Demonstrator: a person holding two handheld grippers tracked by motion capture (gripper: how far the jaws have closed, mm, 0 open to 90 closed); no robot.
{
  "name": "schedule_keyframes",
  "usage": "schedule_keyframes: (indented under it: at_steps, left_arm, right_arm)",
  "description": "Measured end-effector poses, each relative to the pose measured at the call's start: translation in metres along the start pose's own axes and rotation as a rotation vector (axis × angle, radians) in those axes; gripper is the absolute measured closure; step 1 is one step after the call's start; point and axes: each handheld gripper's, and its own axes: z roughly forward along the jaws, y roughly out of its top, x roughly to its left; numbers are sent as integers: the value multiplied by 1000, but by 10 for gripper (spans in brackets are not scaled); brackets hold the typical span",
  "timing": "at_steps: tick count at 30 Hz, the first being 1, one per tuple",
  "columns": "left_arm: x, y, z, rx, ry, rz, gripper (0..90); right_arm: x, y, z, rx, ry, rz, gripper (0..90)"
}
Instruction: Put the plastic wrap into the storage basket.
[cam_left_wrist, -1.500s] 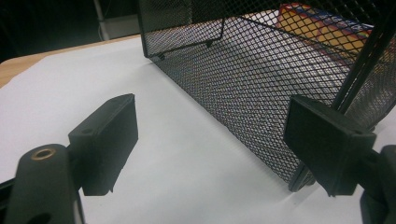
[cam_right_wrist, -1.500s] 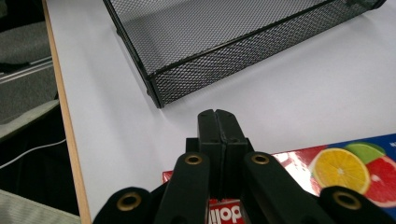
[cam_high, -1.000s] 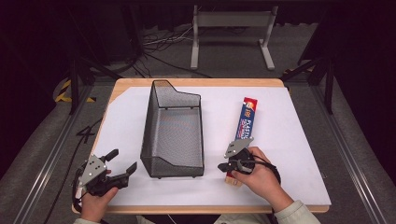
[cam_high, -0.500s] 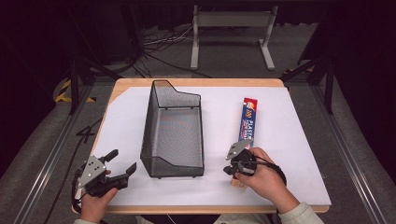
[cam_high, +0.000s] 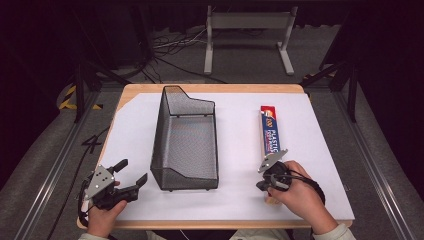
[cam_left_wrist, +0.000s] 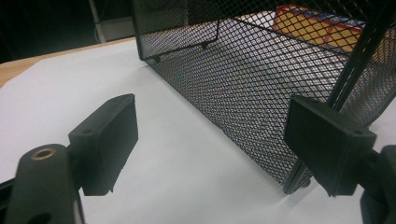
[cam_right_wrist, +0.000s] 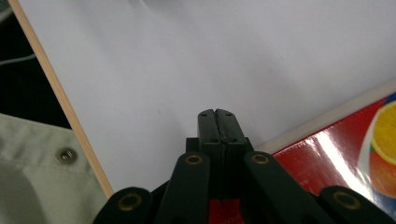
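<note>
The right gripper (cam_high: 268, 181) has drawn back toward the tabletop's (cam_high: 320, 150) near edge, jaws together at the near end of the plastic-wrap box (cam_high: 269, 134), while the left gripper (cam_high: 131, 176) rests jaws apart beside the mesh basket (cam_high: 186, 140).

A lab or studio: dark room, floor cables (cam_high: 165, 47), paper-covered table (cam_high: 240, 130), metal stand (cam_high: 247, 22).

Mesh basket (cam_high: 186, 140) blocks the middle — open paper (cam_high: 240, 150) beside the box (cam_high: 269, 134).
</note>
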Motion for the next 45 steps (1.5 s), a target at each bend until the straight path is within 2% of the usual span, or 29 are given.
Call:
schedule_keyframes:
  at_steps: [7, 8, 16, 18, 21, 26, 27, 29, 30, 31, 32, 33, 34, 35, 36, 38, 39, 42, 45]
  left_arm:
    - [0, 1, 2, -4, -5, -1, 186]
    - [0, 1, 2, -4, -5, -2, 186]
    - [0, 1, 2, -5, -5, -2, 186]
    - [0, 1, 2, -5, -5, -2, 186]
    - [0, 1, 3, -5, -8, 0, 186]
    - [0, 2, 3, -2, -7, 0, 186]
    - [0, 2, 3, -4, -7, 0, 186]
    - [0, 2, 4, -8, -8, -1, 186]
    - [0, 2, 4, -8, -7, 0, 186]
    - [0, 2, 4, -8, -7, 0, 186]
    - [0, 2, 5, -8, -7, 1, 186]
    - [0, 2, 5, -9, -7, 1, 186]
    - [0, 2, 5, -9, -7, 1, 186]
    - [0, 2, 5, -8, -7, 2, 186]
    - [0, 3, 5, -9, -7, 1, 186]
    - [0, 3, 5, -10, -6, 1, 186]
    - [0, 3, 5, -12, -5, 0, 186]
    - [0, 2, 4, -15, -5, -5, 186]
    - [1, 2, 3, -15, -1, -6, 186]
  right_arm:
    - [-11, -17, -10, 21, -23, 62, 900]
    - [-14, -24, -14, 25, -27, 83, 900]
    - [-25, -41, -25, 47, -56, 129, 900]
    - [-30, -48, -29, 57, -79, 154, 900]
    - [-34, -53, -32, 47, -79, 177, 900]
    - [-34, -54, -32, 42, -75, 165, 900]
    - [-35, -55, -36, -26, -40, 161, 900]
    - [-35, -55, -42, -96, -20, 156, 893]
    - [-36, -56, -46, -149, -10, 159, 839]
    - [-36, -56, -46, -149, -10, 159, 839]
    - [-36, -56, -55, -270, -18, 175, 744]
    - [-36, -57, -59, -320, -23, 176, 730]
    - [-36, -58, -61, -365, -29, 181, 686]
    - [-36, -58, -64, -435, -32, 193, 619]
    - [-36, -58, -64, -435, -32, 193, 619]
    - [-36, -60, -67, -583, -50, 217, 467]
    - [-37, -62, -69, -678, -75, 225, 417]
    - [-38, -62, -69, -768, -142, 230, 275]
    - [-39, -62, -68, -816, -165, 260, 227]
